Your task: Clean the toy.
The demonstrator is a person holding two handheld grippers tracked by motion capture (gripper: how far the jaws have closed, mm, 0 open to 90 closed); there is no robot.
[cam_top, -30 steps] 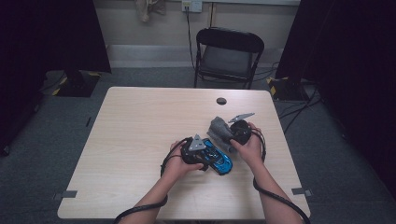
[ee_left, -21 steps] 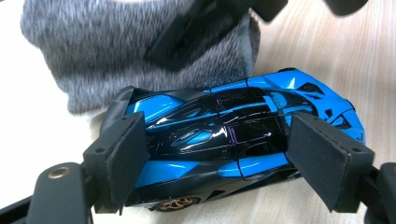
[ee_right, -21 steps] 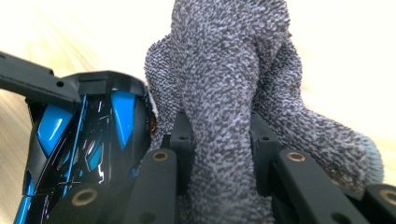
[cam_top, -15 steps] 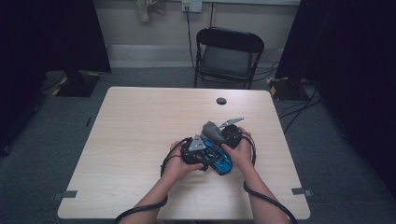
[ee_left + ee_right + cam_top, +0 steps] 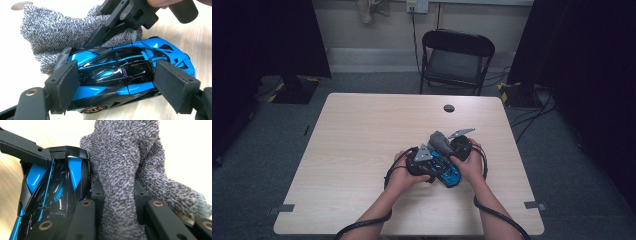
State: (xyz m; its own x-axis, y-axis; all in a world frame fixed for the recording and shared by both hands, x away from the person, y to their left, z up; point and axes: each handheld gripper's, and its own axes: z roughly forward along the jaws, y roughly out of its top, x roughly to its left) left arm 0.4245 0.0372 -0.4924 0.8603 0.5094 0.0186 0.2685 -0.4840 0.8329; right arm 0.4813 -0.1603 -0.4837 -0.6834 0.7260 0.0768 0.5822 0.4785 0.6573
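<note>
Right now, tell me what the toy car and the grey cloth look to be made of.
Toy car: glossy blue and black shell with sharp reflections, likely painted plastic or die-cast metal; can't tell which. Grey cloth: soft knitted or terry fabric, speckled loops, matte and folded.

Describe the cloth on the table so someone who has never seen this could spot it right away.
On the light wooden table, look right of centre, where the person's two hands meet. A glossy blue and black toy car lies there, held by the left claw. The cloth lies bunched against it, pinched in the right claw: speckled grey knit, soft and matte.
</note>
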